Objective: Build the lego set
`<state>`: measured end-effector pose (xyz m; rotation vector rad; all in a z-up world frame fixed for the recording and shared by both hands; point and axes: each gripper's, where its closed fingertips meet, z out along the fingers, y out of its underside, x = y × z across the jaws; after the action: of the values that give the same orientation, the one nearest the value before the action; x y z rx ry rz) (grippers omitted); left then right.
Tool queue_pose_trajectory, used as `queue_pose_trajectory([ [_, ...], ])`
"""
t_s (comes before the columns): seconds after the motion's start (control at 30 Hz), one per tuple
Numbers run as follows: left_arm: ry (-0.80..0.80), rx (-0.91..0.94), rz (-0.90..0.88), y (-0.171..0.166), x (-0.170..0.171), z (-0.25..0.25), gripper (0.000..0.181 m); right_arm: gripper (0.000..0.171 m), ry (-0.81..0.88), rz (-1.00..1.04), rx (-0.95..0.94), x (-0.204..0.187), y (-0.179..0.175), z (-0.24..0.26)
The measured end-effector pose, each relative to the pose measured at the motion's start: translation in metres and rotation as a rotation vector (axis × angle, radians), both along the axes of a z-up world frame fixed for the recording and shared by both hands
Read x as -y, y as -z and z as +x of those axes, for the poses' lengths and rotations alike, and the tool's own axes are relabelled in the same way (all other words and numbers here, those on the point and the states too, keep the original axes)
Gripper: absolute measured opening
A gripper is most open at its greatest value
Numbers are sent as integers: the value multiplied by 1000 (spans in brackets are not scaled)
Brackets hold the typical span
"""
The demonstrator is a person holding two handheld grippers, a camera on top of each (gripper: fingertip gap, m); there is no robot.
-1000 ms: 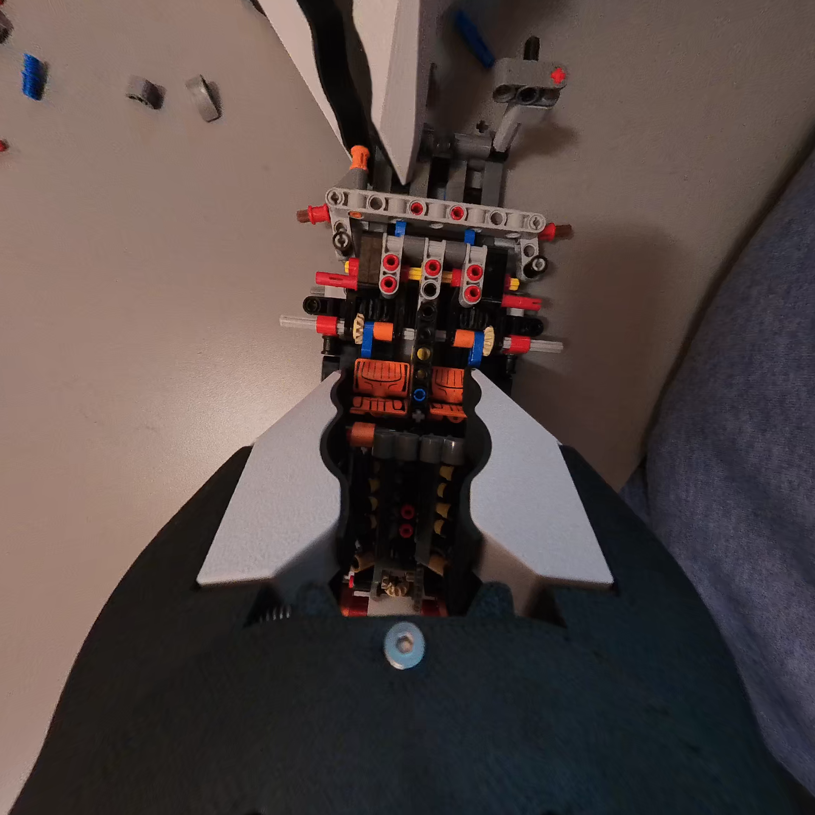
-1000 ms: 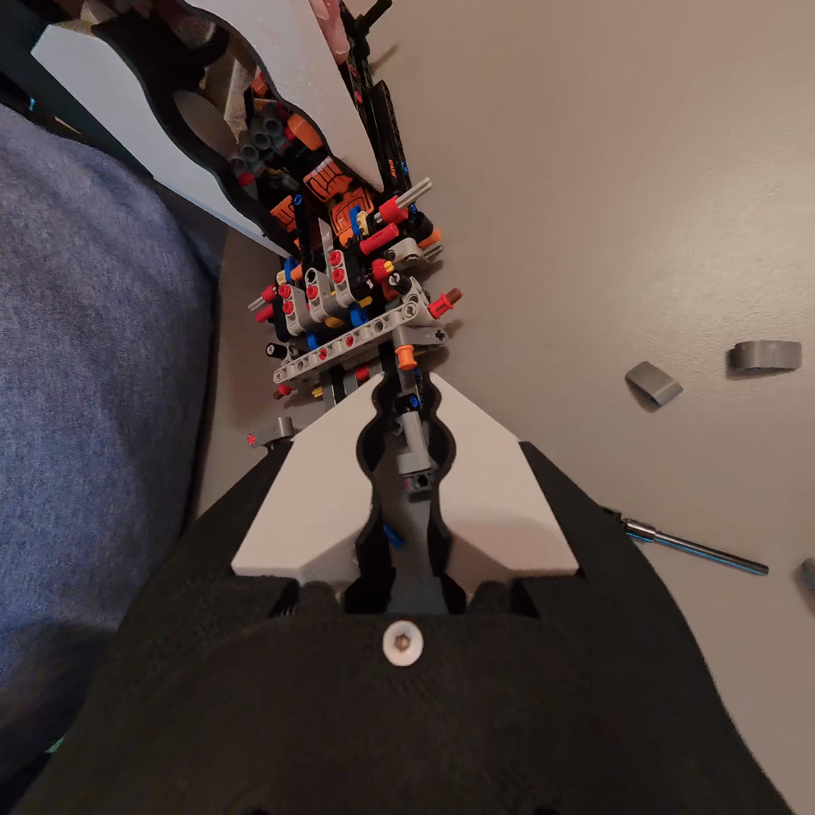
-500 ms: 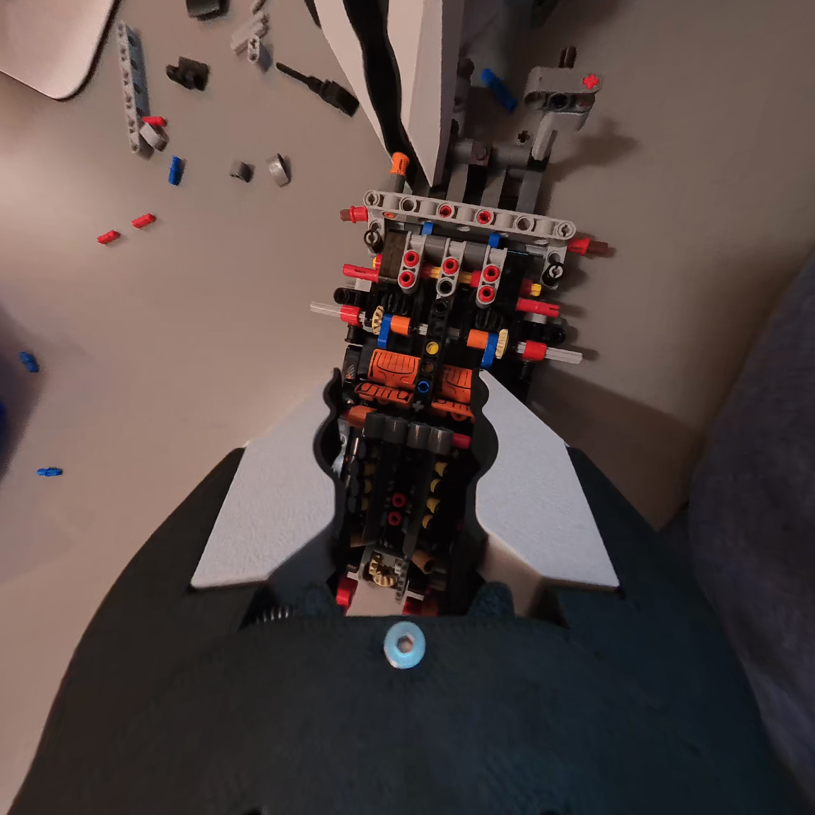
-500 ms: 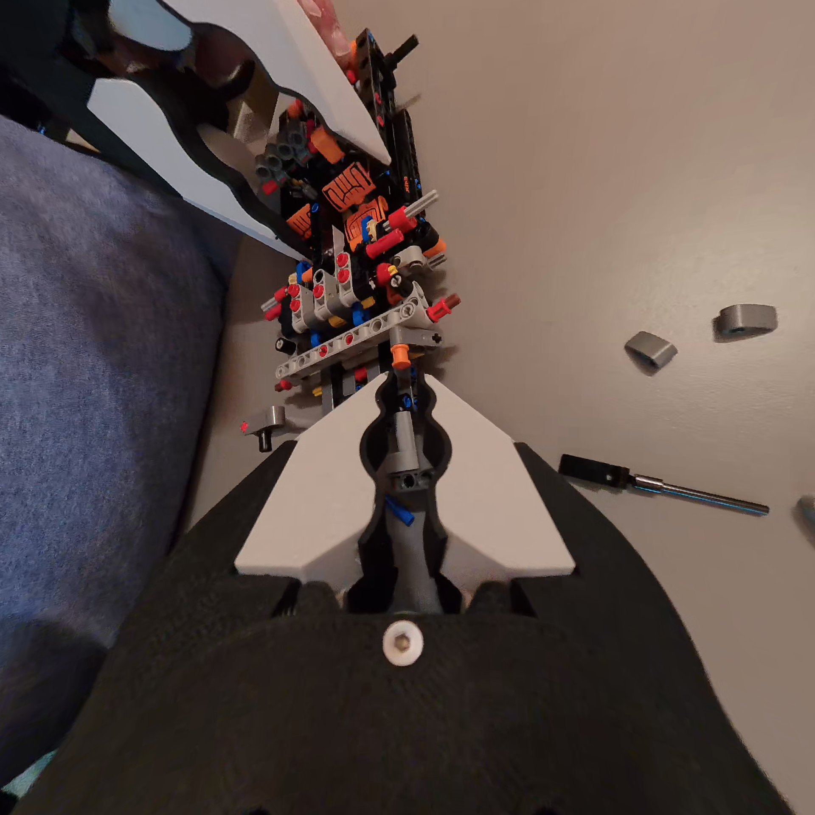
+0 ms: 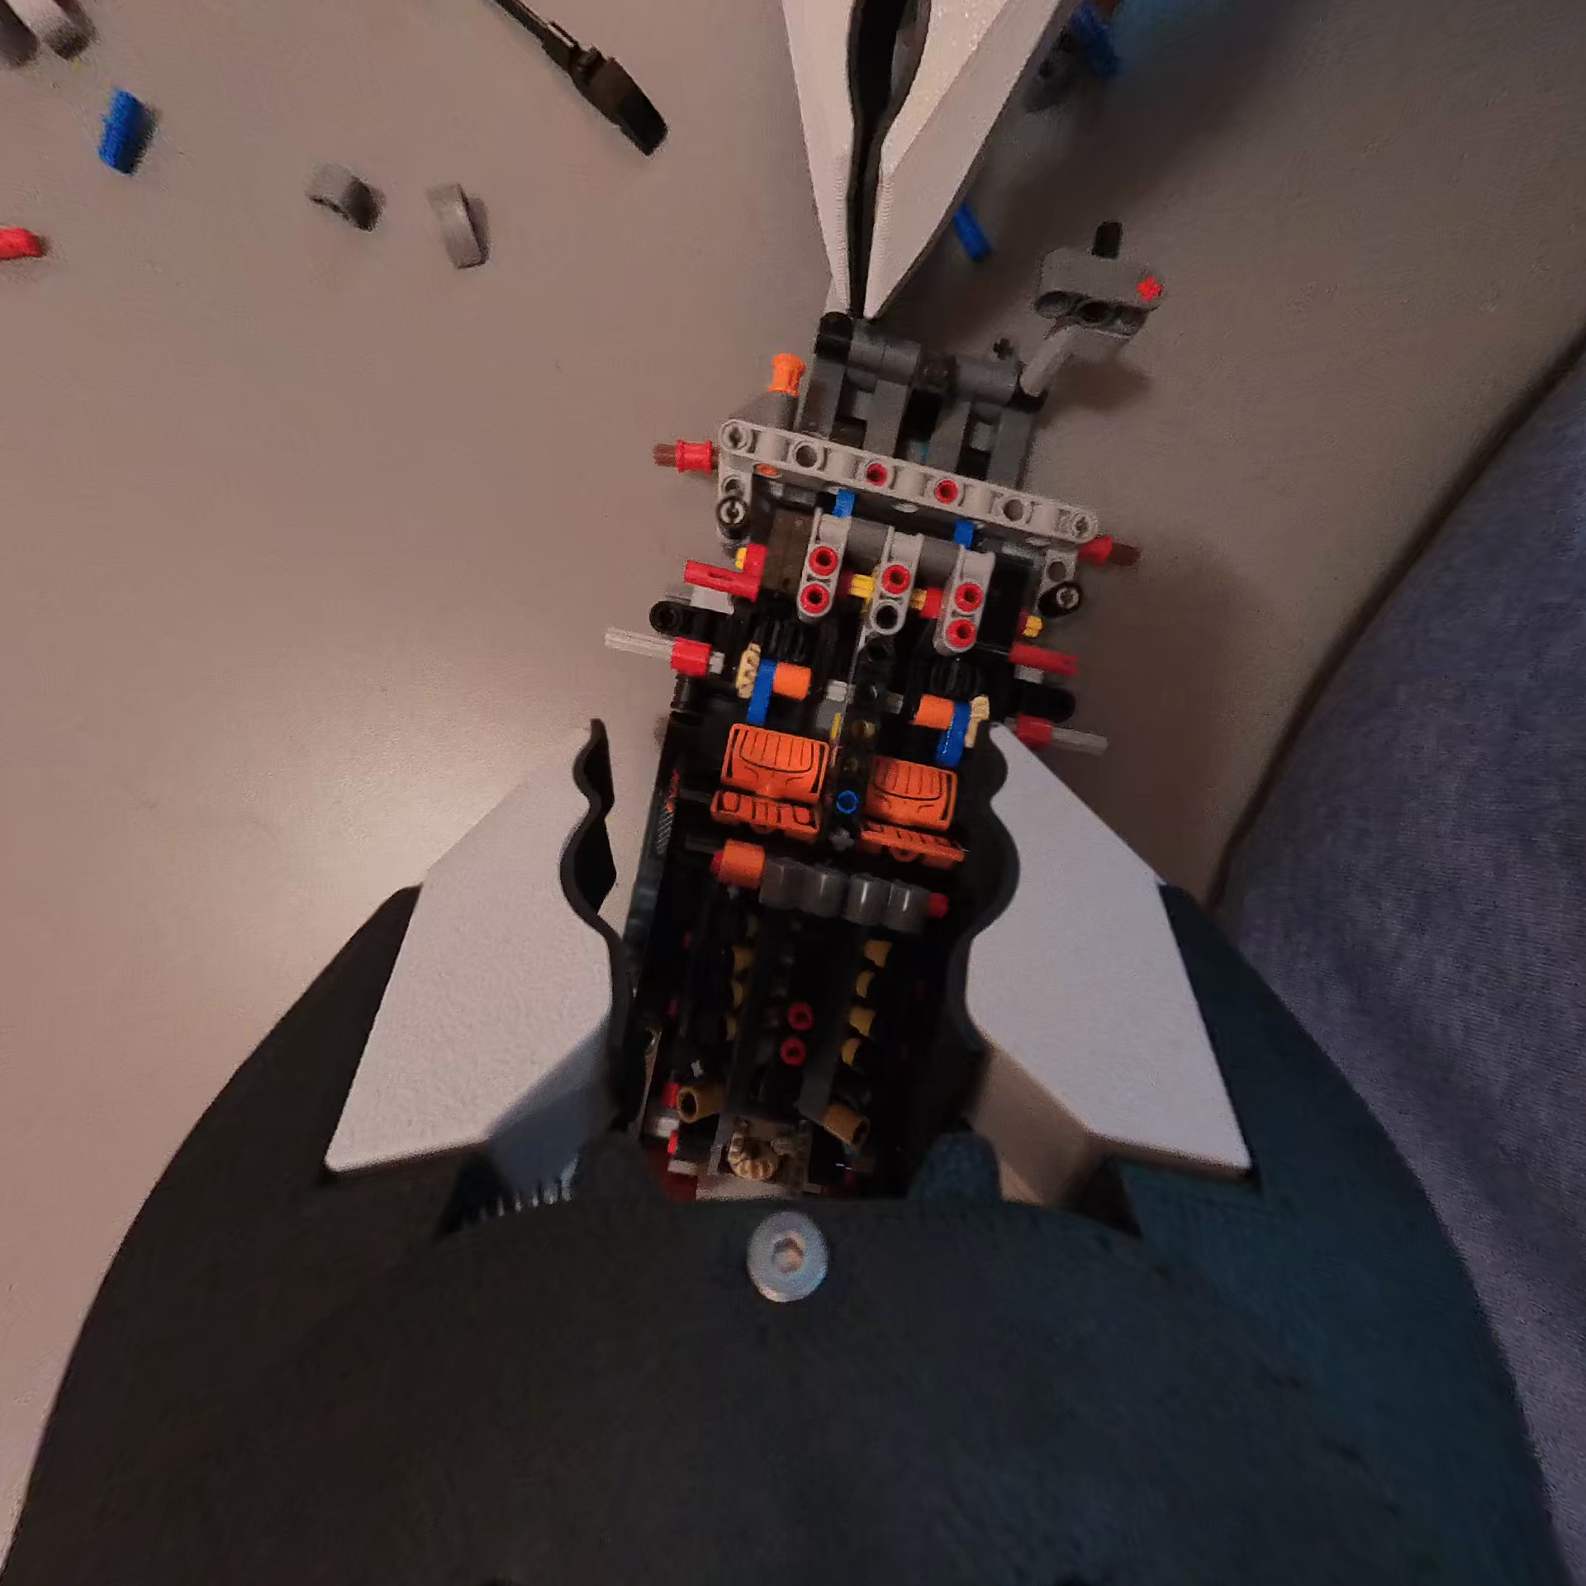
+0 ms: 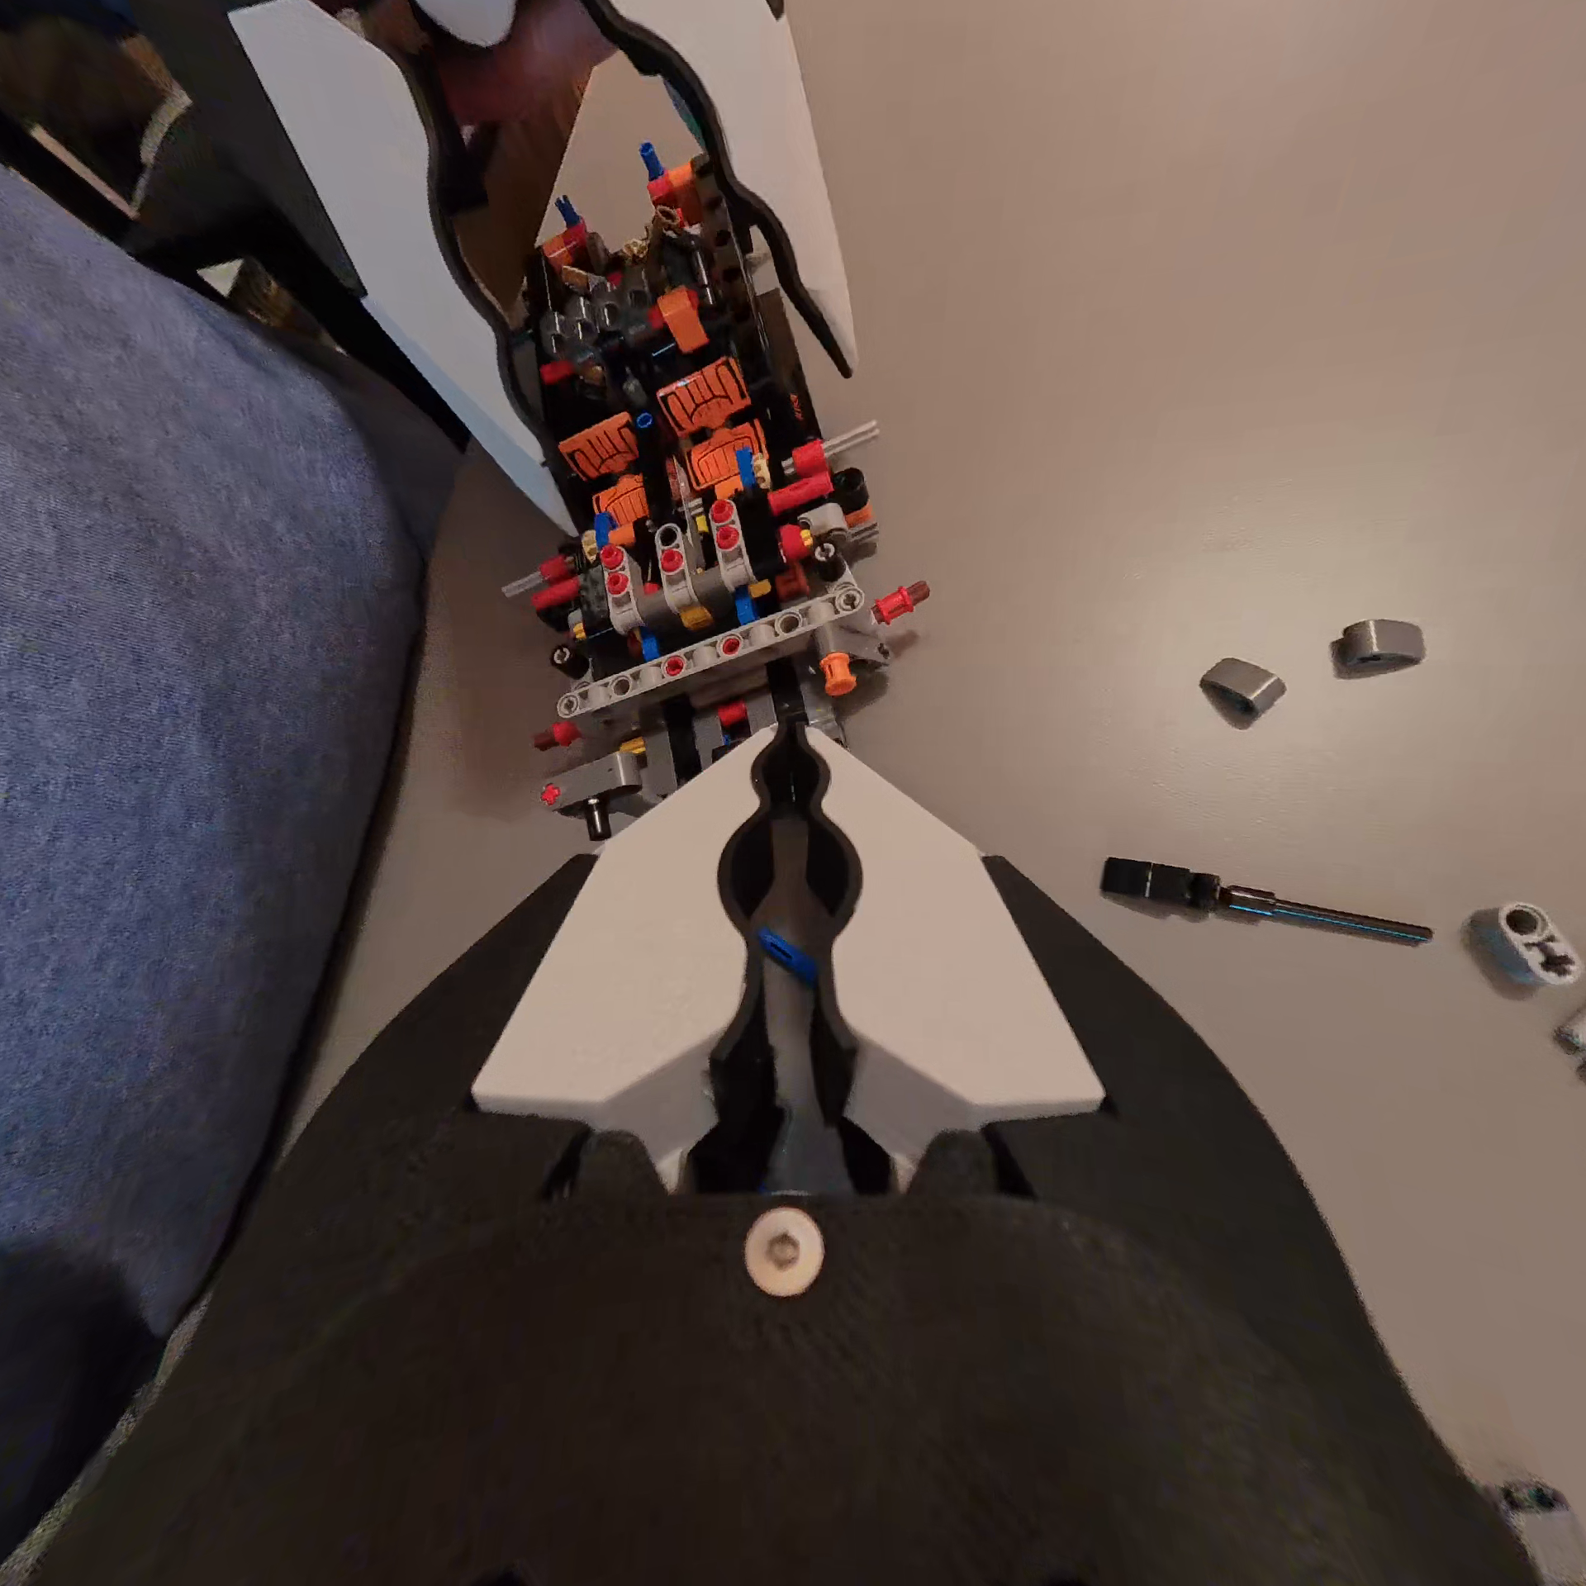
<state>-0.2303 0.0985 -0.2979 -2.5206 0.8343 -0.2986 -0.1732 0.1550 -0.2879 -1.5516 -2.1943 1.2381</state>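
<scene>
The left gripper (image 5: 794,742) is spread wide, its white, black-lined fingers (image 5: 481,987) straddling the rear of the long Lego Technic chassis (image 5: 858,601), a black frame packed with red pins, grey beams and two orange printed seats. The finger on its right lies against the chassis side. The one on its left stands just clear, with a strip of beige tabletop (image 5: 300,558) showing between pad and frame, so nothing is clamped.

The chassis runs straight ahead of this gripper to the right gripper (image 6: 789,729), which faces it from the opposite end. Its jaws are drawn in to a narrow slit and the tips touch the dark grey parts at the chassis's front end. I cannot tell whether they pinch a part there. A small blue pin (image 6: 785,948) shows through the slit, lower down between the fingers.

A short orange marking on the black side beam is too small to read.

To the right of the right gripper, loose on the table, lie two grey curved pieces (image 6: 1242,684), a black-headed metal shaft (image 6: 1262,901) and a light grey holed connector (image 6: 1523,940). On its left is blue fabric (image 6: 172,687). Ahead-left of the left gripper lie a blue piece (image 5: 124,129) and a red one (image 5: 17,243).
</scene>
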Motion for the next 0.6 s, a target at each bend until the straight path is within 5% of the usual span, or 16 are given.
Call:
queue_pose_trajectory([
  [0.03, 4, -1, 0, -1, 0, 1, 83, 0, 10, 6, -10, -1, -3, 0],
  [0.37, 49, -69, -65, 14, 15, 3, 85, 59, 69, -48, 40, -5, -7, 13],
  [0.6, 79, -169, 43, 13, 13, 5, 69, 51, 48, -52, 111, -8, 6, 1],
])
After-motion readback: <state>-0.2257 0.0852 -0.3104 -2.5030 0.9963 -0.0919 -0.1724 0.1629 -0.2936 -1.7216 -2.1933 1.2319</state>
